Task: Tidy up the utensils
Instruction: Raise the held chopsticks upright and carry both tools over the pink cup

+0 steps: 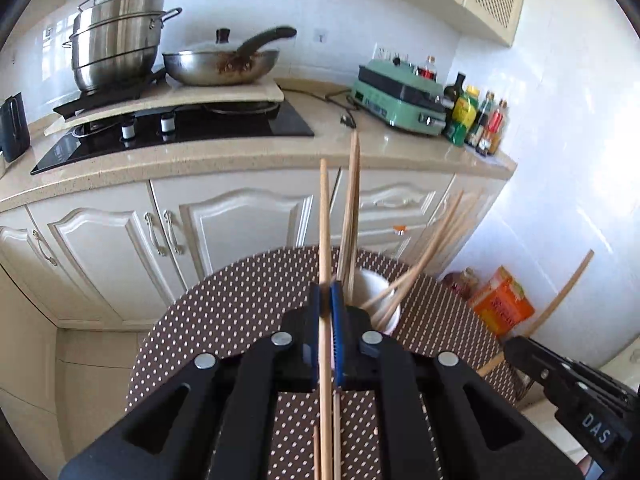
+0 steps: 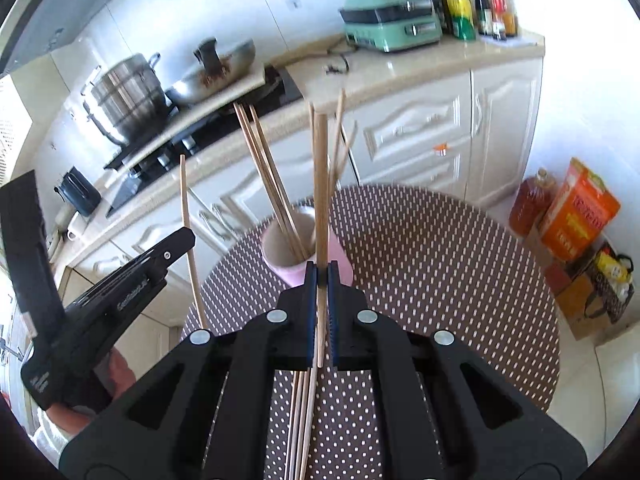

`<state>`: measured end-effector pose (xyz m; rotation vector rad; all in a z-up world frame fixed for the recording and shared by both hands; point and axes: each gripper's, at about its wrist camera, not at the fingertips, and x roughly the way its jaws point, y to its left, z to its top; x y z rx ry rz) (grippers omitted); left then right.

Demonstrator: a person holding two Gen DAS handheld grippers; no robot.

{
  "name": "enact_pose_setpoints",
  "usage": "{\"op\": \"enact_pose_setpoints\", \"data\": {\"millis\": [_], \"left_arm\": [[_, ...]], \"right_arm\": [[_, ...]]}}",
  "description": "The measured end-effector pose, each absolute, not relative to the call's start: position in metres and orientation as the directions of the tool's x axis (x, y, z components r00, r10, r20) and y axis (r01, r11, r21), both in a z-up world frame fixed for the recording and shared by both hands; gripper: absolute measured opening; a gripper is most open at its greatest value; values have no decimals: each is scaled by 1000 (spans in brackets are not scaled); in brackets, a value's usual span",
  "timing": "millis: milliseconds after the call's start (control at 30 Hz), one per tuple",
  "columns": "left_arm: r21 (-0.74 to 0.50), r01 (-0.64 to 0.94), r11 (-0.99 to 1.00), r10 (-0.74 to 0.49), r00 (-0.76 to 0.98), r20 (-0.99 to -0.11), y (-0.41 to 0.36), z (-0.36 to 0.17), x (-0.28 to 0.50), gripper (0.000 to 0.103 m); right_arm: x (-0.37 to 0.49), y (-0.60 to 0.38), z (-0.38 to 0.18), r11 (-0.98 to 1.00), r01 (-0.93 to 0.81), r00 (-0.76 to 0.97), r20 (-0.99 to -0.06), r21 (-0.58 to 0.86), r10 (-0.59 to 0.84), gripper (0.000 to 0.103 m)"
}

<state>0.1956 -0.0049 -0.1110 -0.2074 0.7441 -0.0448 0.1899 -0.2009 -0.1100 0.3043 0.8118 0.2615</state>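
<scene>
Jaws clamped, left gripper and right gripper each on one wooden chopstick above the polka-dot table: best tilted tip-down over the pink cup, avoiding the chopsticks already leaning inside.

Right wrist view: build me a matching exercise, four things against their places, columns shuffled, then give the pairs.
Things:
1. chopstick in the right tongs
2. pink cup
3. green appliance
4. orange box

Places:
A. on the floor, right of the table
B. on the counter, beside the bottles
C. on the dotted tablecloth, holding several chopsticks
D. clamped between shut blue pads, tip pointing up over the cup

Pairs: 1-D, 2-C, 3-B, 4-A
</scene>
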Motion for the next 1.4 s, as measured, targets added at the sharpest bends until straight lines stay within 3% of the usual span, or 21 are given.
{"op": "enact_pose_setpoints", "data": {"millis": [367, 567, 1033, 1400], "left_arm": [[-256, -77, 964, -79, 834, -547, -2, -55, 231, 6], [-250, -109, 962, -37, 856, -516, -9, -48, 250, 6], [-231, -52, 972, -62, 886, -460, -26, -78, 284, 6], [-207, -82, 975, -36, 859, -510, -17, -123, 302, 6]], "right_arm": [[200, -213, -41, 922, -157, 762, -550, 355, 342, 5], [222, -205, -27, 923, -183, 774, -530, 337, 347, 5], [264, -186, -57, 931, -200, 718, -601, 305, 351, 5], [280, -176, -94, 936, -186, 660, -668, 299, 344, 5]]}}
